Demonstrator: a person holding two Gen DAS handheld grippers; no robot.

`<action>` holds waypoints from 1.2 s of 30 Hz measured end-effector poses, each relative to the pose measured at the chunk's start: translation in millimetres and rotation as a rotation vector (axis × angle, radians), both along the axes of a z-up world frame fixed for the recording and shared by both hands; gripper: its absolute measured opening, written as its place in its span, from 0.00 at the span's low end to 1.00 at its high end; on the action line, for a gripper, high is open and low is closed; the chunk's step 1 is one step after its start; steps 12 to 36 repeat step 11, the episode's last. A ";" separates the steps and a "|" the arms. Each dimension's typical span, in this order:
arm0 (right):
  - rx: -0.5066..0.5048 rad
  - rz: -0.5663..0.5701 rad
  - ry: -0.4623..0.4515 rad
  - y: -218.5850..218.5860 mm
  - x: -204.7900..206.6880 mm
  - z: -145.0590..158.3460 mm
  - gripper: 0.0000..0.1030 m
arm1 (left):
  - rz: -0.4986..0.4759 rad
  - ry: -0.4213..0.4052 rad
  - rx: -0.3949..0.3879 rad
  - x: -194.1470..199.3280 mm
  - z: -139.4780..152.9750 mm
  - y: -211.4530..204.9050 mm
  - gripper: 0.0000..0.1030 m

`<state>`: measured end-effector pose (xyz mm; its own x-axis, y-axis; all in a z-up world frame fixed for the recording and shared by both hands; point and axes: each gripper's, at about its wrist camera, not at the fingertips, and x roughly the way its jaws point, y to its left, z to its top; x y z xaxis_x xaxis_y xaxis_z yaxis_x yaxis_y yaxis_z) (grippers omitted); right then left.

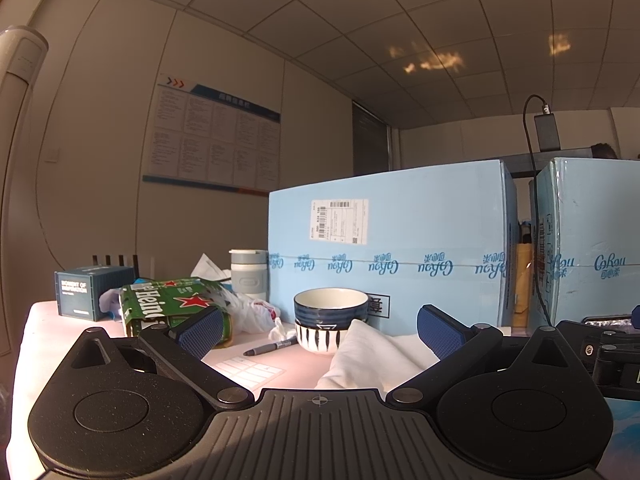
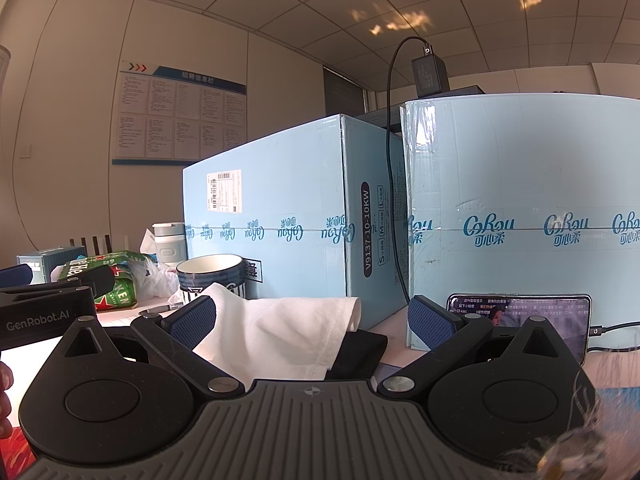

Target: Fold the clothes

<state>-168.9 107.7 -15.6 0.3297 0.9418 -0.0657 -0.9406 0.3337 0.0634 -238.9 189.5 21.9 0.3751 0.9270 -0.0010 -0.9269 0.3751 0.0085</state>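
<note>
- Left gripper (image 1: pixel 320 330): its blue-padded fingers (image 1: pixel 200 330) are spread wide and grip nothing. The white cloth (image 1: pixel 372 356) lies in the gap between them, nearer the right pad; whether it touches that pad I cannot tell.
- Right gripper (image 2: pixel 312 320): fingers (image 2: pixel 192 320) equally wide apart, nothing clamped. The cloth's (image 2: pixel 276 334) folded edge runs beside the left pad, contact unclear.
- The cloth is bunched on the table (image 1: pixel 44 320), one hemmed end draped over a flat black object (image 2: pixel 360 354), just in front of the bowls.
- Two stacked bowls (image 1: pixel 330 318), the upper one blue, the lower one striped, stand behind the cloth; a marker (image 1: pixel 272 347) lies beside them, near a white label sheet (image 1: pixel 250 370).
- Farther left on the table: a green carton (image 1: pixel 168 306), a plastic bag (image 1: pixel 256 312), a dark blue box (image 1: pixel 86 292) and a pale flask (image 1: pixel 248 272).
- Two large light-blue boxes (image 1: pixel 392 240) stand at the back, a cable (image 2: pixel 390 160) hanging between them from a black adapter (image 2: pixel 430 74) on top.
- A phone (image 2: pixel 520 318) with a lit screen leans against the right-hand box.
- The room has beige walls, a notice board (image 1: pixel 216 140) and a tiled ceiling with light patches.
- In the right wrist view the other gripper sits at the left edge, with fingertips (image 2: pixel 5 396) of a hand below it.
</note>
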 end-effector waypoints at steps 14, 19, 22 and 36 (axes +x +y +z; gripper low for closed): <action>0.000 0.000 0.000 0.2 0.2 0.0 1.00 | -0.007 0.000 0.002 1.0 -0.3 -1.0 1.00; 0.000 0.000 0.000 0.2 0.2 0.0 1.00 | -0.007 0.000 0.002 1.0 -0.3 -1.0 1.00; 0.000 0.000 0.000 0.2 0.2 0.0 1.00 | -0.007 0.000 0.002 1.0 -0.3 -1.0 1.00; 0.000 0.000 0.000 0.2 0.2 0.0 1.00 | -0.007 0.000 0.002 1.0 -0.3 -1.0 1.00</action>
